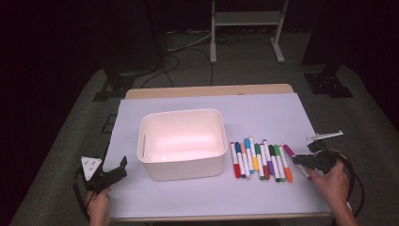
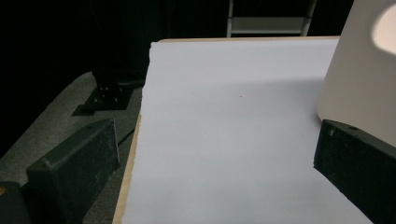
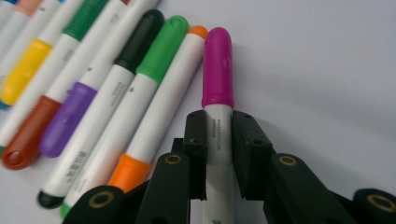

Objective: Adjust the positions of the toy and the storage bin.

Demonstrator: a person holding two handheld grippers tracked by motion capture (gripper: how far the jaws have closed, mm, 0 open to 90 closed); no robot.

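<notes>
Magenta-capped marker (image 3: 217, 70), smooth white barrel, lies low right of the high view on the matte lavender sheet (image 1: 263, 110). Right gripper (image 3: 218, 135) clamps its barrel. Row of capped markers (image 1: 259, 160) just left. Glossy rounded white bin (image 1: 181, 162) at centre. Left gripper (image 1: 123, 165) spread wide, holding nothing, bottom left.

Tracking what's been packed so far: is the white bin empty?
Empty: the white bin shows only its bare inside from above, while the markers lie beside it.

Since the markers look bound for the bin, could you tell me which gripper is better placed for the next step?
Right: the right gripper is shut on the magenta marker; the left gripper rests open beside the white bin.
</notes>
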